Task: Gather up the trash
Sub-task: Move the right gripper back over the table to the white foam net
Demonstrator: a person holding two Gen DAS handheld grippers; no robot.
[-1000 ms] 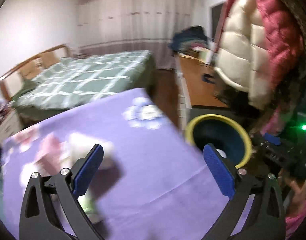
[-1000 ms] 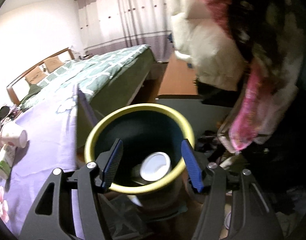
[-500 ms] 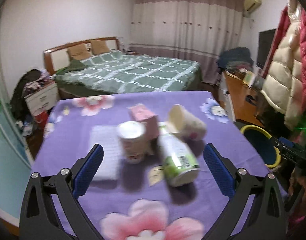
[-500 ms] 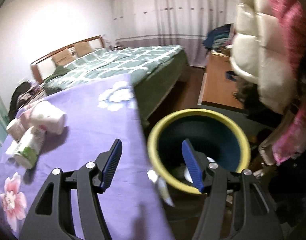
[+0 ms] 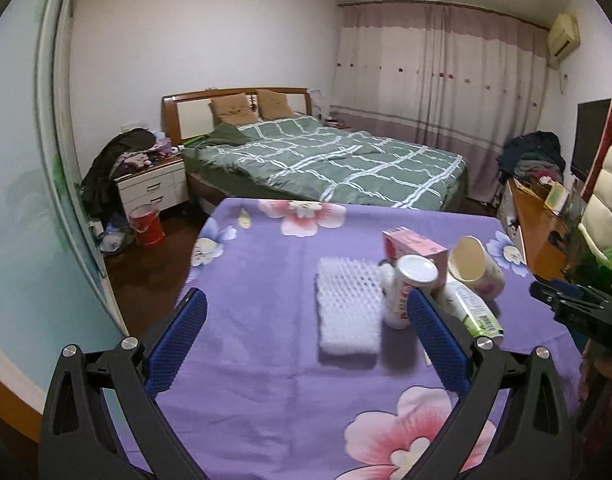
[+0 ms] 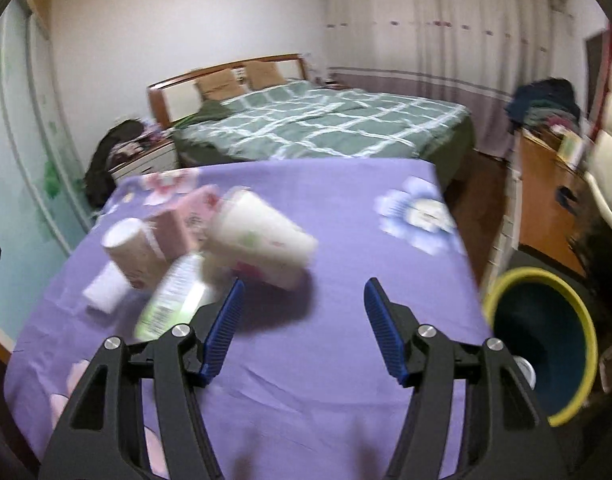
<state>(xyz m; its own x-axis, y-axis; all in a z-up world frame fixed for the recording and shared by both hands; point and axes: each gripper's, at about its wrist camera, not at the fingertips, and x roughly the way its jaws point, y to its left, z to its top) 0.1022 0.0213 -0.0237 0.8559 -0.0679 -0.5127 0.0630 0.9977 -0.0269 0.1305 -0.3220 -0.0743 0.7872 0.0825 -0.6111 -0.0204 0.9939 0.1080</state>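
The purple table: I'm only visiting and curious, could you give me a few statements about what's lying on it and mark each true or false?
1. The white foam net lies flat on the purple table. True.
2. The paper cup stands upright. False: it lies on its side.
3. The left gripper holds the pink box. False: its jaws are open and empty.
4. The yellow-rimmed bin stands beside the table. True.
5. The right gripper is open. True.

Matt purple floral cloth (image 5: 266,280) covers the surface; white foam netting (image 5: 347,308) looks bumpy, paper cup (image 6: 262,236) smooth, headboard (image 5: 234,94) glossy wood.
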